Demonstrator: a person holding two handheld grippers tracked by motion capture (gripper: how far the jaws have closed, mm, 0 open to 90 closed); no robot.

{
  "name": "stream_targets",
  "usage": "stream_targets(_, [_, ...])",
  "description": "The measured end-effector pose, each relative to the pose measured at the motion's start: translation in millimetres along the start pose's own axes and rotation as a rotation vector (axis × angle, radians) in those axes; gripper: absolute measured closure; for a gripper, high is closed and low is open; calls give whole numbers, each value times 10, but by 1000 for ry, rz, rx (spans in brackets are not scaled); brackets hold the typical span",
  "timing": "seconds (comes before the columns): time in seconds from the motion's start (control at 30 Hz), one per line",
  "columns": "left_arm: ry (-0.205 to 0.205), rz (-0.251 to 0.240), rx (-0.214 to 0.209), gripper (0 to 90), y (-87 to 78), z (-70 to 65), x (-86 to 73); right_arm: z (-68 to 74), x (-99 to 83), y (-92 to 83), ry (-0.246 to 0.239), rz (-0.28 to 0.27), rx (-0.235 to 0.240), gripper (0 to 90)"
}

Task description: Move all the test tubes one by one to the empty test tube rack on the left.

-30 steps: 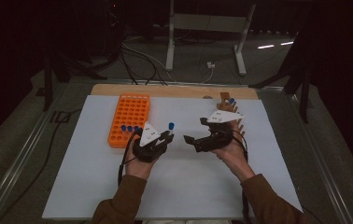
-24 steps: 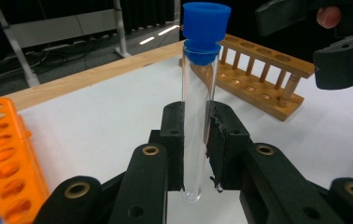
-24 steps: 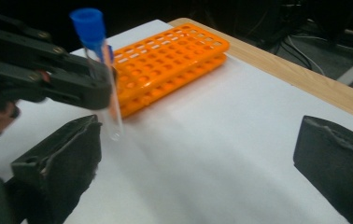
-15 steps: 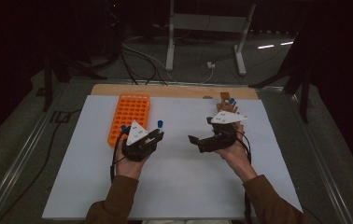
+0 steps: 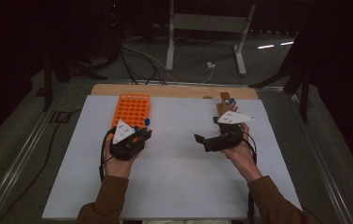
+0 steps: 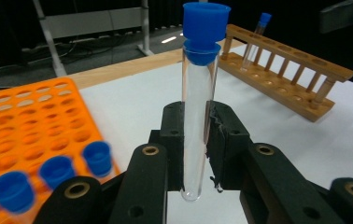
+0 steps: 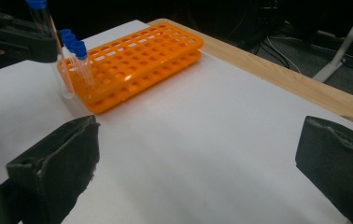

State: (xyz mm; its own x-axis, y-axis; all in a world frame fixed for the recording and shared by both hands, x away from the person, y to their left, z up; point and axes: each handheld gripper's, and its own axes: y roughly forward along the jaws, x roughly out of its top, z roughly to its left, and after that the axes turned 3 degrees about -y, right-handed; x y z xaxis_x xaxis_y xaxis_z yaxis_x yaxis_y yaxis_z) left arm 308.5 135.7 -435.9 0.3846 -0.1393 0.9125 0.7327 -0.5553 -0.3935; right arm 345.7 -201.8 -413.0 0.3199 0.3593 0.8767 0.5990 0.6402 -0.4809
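My left gripper [image 5: 139, 134] is shut on a clear test tube with a blue cap [image 6: 199, 74], held upright beside the near right corner of the orange rack [image 5: 130, 109]. The left gripper view has both pads [image 6: 172, 135] pressing on the tube's lower half. Three blue-capped tubes [image 6: 55, 170] stand in the orange rack's near end [image 7: 137, 56]. My right gripper [image 5: 205, 140] hovers over the white sheet, open, its jaws just widened, nothing between them [image 7: 198, 154]. A wooden rack [image 5: 224, 103] behind it holds one capped tube [image 6: 262, 23].
A white sheet [image 5: 179, 182] covers the table, with a strip of wooden board [image 5: 174, 90] along its far edge. A metal stand [image 5: 202, 28] and cables lie on the dark floor beyond. Bare sheet lies between the two hands.
My left hand has carried the tube leftward, from the sheet's middle toward the orange rack. The right hand has stayed put.
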Motion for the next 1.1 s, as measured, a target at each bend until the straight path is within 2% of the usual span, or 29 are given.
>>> stream_targets(0.53, [-33, 0, 67, 781, -256, 281, -113, -127, -87, -143, 24, -11, -35, 0])
stream_targets(1.1, [-48, -20, 138, 781, -413, 485, -145, -190, -117, -223, 34, -23, -49, 0])
